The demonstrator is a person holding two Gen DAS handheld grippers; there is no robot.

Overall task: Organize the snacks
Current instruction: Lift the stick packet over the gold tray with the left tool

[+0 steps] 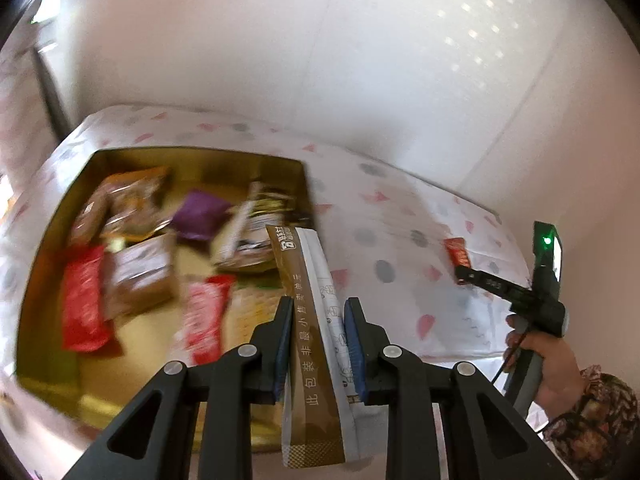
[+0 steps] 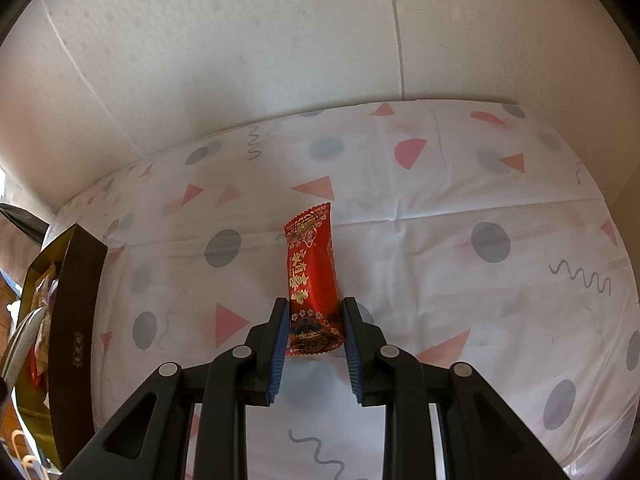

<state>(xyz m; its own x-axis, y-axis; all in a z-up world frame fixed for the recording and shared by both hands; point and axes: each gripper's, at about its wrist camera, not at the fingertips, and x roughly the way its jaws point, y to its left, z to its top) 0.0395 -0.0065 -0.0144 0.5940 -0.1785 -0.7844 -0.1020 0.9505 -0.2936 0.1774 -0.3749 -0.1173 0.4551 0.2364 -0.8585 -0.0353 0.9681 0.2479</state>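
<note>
My left gripper (image 1: 318,304) is shut on a long brown-and-white sachet (image 1: 316,360), held upright in the air over the right side of a gold tin (image 1: 200,156). Several snack packets lie in the tin, among them a red one (image 1: 82,304), a purple one (image 1: 200,216) and a brown one (image 1: 138,276). My right gripper (image 2: 314,304) points down at the table, its blue pads shut on the near end of a red snack packet (image 2: 310,264) that lies flat on the cloth. The left wrist view shows that gripper (image 1: 464,276) and red packet (image 1: 456,250) to the right of the tin.
A white tablecloth (image 2: 440,240) with pink triangles and grey dots covers the table, which meets pale walls at the back and right. The tin's dark outer wall (image 2: 76,280) stands at the left edge of the right wrist view. A person's hand (image 1: 556,368) in a floral sleeve holds the right gripper.
</note>
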